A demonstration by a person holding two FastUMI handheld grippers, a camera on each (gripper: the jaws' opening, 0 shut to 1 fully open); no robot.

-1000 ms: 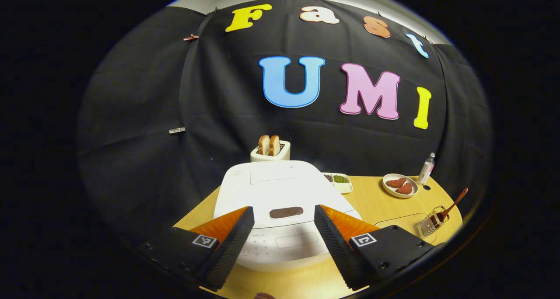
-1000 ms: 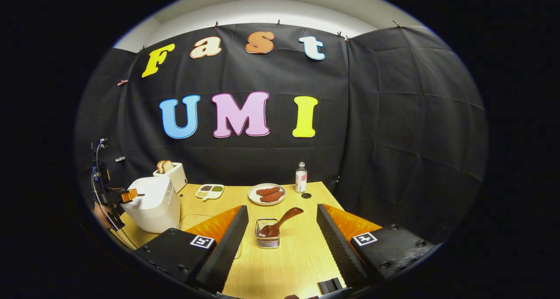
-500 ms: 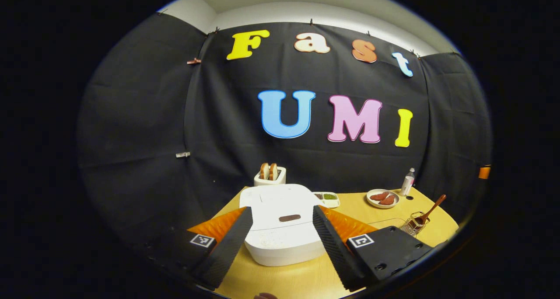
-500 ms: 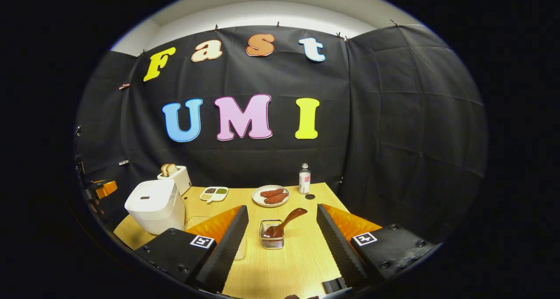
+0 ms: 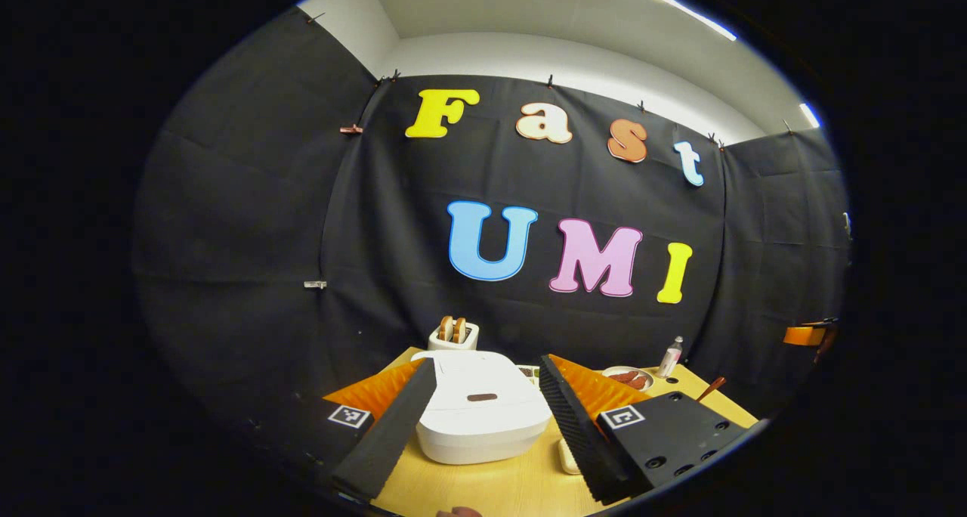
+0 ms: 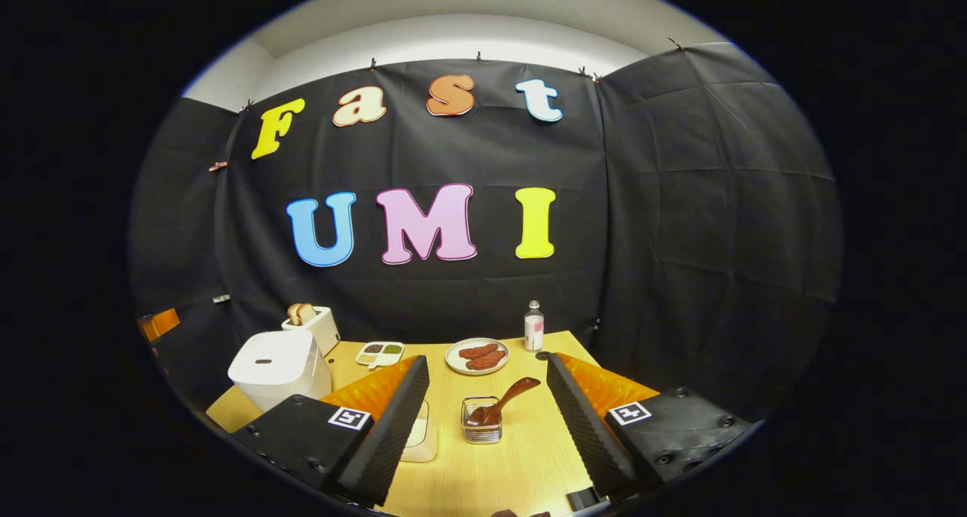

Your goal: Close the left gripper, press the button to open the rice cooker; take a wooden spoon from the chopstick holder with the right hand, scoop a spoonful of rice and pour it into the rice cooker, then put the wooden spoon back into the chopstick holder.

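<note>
The wooden spoon (image 6: pixel 502 401) leans in the chopstick holder (image 6: pixel 482 430), handle pointing up-right. Both grippers, left gripper (image 5: pixel 483 411) and right gripper (image 6: pixel 487 411), have spread fingers and have drawn back from the closed rice cooker (image 5: pixel 480 415).

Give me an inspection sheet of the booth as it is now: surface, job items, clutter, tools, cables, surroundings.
Surface: wooden table, bare wood between the items.
Job's things: white rice cooker at the table's left, lid shut; wooden spoon leaning in the wire chopstick holder; shallow tray beside the holder, contents hard to tell.
Clutter: toaster with bread behind the cooker; divided dish; plate with reddish pieces; small bottle.
Tools: left tool open, rice cooker ahead between its fingers; right tool open, facing the holder, holding nothing.
Cables: nothing seen.
Surroundings: black cloth walls.
</note>
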